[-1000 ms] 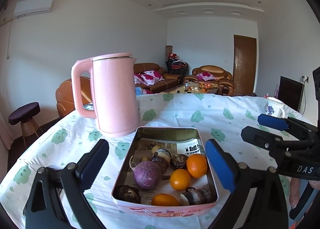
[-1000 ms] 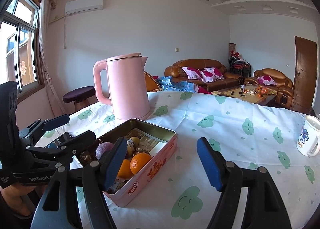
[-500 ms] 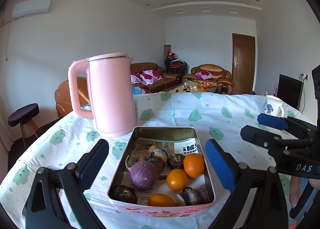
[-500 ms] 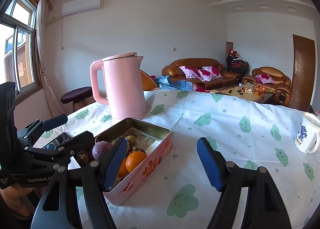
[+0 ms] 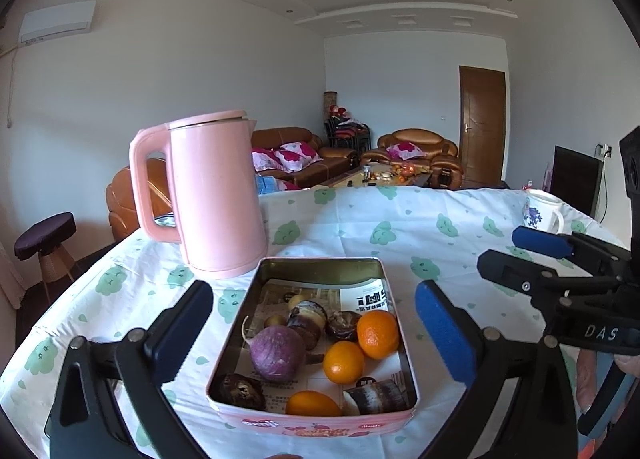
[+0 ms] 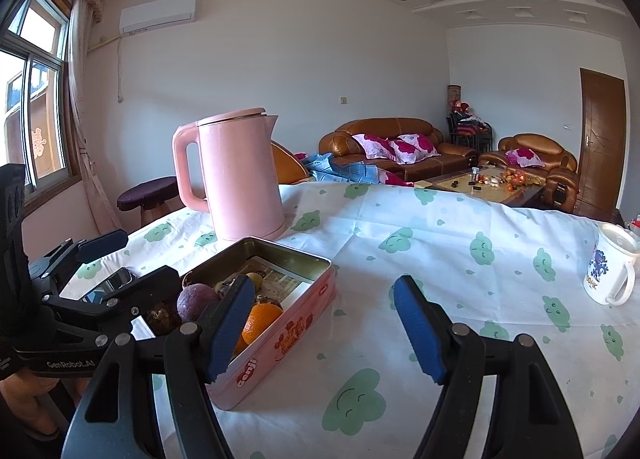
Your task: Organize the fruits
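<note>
left wrist: oranges (image 5: 378, 333) in tin (image 5: 316, 419), maybe chestnuts (image 5: 241, 390)

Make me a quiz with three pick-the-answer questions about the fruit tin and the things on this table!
1. Where is the pink kettle?
A. behind the tin
B. inside the tin
C. on the stool

2. How many oranges lie in the tin?
A. one
B. three
C. six

3. How are the jaws of the left gripper?
A. shut on an orange
B. open and empty
C. shut on the mug

Answers:
1. A, the kettle stands on the tablecloth just past the tin's far rim.
2. B, three orange fruits show in the left wrist view.
3. B, the blue pads stand wide apart either side of the tin, touching nothing.
</note>
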Tool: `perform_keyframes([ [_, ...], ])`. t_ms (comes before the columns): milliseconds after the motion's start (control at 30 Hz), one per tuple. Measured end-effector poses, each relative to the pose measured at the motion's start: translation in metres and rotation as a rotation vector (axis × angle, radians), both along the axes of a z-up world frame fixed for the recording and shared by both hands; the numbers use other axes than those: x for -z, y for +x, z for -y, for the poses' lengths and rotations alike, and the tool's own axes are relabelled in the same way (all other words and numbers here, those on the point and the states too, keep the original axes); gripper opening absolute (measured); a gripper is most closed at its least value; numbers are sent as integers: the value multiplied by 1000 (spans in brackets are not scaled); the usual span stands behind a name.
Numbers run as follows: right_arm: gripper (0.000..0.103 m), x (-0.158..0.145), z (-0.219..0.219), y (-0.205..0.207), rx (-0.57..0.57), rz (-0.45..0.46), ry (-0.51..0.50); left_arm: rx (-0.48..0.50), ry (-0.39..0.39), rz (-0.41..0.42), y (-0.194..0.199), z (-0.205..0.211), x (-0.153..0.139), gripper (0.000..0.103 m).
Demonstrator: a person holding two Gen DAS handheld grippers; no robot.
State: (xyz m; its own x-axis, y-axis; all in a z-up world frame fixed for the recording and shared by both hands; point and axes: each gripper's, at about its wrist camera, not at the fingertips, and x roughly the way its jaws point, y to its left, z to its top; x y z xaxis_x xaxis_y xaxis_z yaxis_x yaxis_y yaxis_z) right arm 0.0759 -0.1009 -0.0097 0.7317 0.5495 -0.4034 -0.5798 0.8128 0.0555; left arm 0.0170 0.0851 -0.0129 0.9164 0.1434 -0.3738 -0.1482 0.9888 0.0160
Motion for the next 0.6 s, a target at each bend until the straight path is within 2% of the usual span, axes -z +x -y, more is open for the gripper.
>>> perform_keyframes([
  [300, 74, 1, 5, -1, 13, 5, -2, -20, 3, -10, 2, 0, 0, 103],
  [600, 74, 7, 5, 0, 14, -2, -25, 4, 15, -34, 5, 7, 6, 103],
])
